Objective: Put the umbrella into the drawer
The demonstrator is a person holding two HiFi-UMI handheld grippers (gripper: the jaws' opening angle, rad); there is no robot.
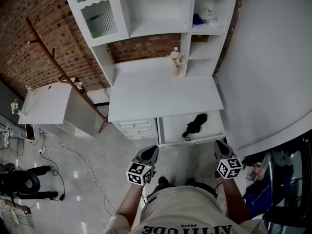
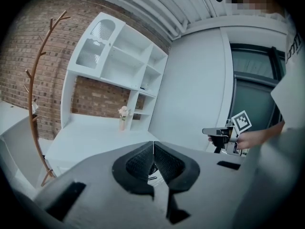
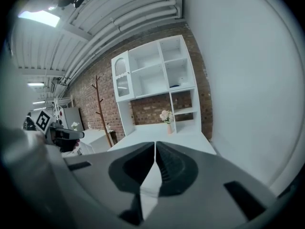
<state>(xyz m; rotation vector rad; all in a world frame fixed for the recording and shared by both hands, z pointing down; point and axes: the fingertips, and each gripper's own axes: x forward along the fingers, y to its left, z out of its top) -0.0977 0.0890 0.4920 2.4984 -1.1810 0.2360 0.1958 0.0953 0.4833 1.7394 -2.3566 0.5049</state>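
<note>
A folded black umbrella (image 1: 195, 125) lies inside the open white drawer (image 1: 168, 128) under the right side of the desk, seen in the head view. My left gripper (image 1: 150, 152) is held in front of the desk, below and left of the drawer, jaws together with nothing between them (image 2: 153, 144). My right gripper (image 1: 222, 146) hangs just right of the drawer's front corner, its jaws also shut and empty (image 3: 155, 147). Neither gripper touches the umbrella. Each gripper view shows the other gripper (image 2: 228, 133) (image 3: 57, 132) off to the side.
A white desk (image 1: 161, 91) with a shelf hutch (image 1: 156, 13) stands against the brick wall, with a small flower vase (image 1: 176, 61) on top. A wooden coat stand (image 1: 63, 72) and a white side table (image 1: 44, 104) are at left. A white wall (image 1: 273, 57) runs along the right. Cables (image 1: 73, 155) lie on the floor.
</note>
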